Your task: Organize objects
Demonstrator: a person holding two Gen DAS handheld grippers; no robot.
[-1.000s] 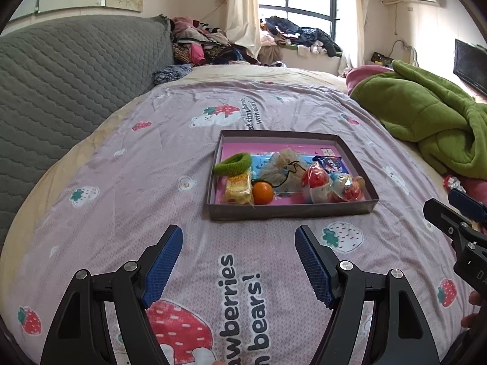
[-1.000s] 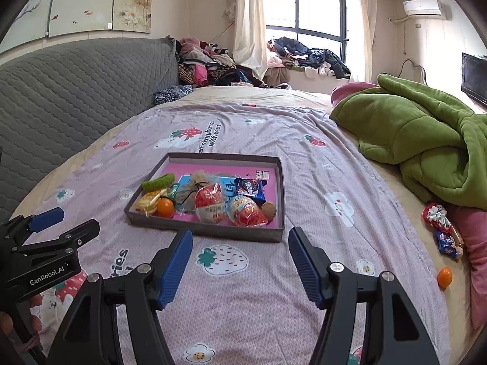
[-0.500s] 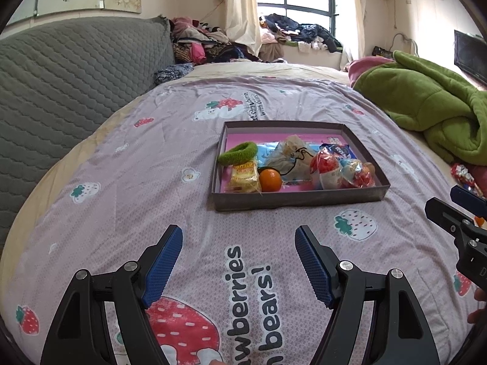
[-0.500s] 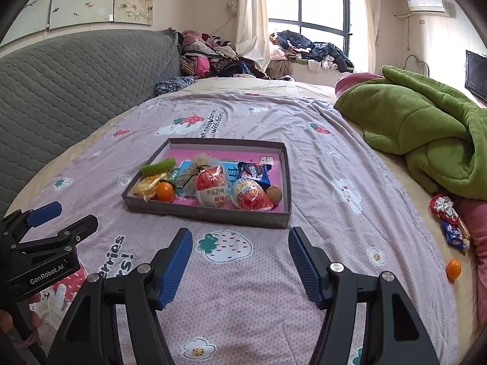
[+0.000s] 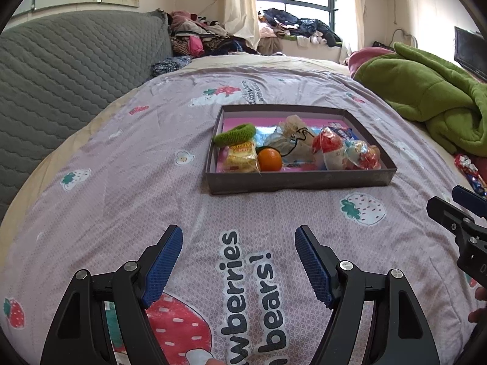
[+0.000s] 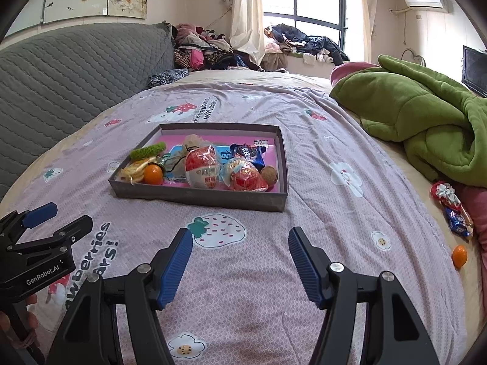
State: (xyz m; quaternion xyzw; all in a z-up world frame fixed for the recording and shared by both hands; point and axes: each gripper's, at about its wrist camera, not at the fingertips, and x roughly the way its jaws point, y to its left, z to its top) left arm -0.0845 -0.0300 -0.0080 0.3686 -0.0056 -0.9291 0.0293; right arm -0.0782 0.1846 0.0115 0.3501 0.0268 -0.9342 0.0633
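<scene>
Left wrist view: the left gripper (image 5: pixel 239 243) hangs released over the bedspread (image 5: pixel 121 182), jaws wide apart and holding nothing. The right gripper (image 6: pixel 240 245) is likewise spread and empty. Beyond both, the grey tray (image 6: pixel 197 194) sits mid-bed holding an orange (image 6: pixel 152 174), a green hair tie (image 6: pixel 147 150) and wrapped sweets. A second orange (image 6: pixel 459 255) lies near the bed's right edge, beside the green blanket (image 6: pixel 426 115).
</scene>
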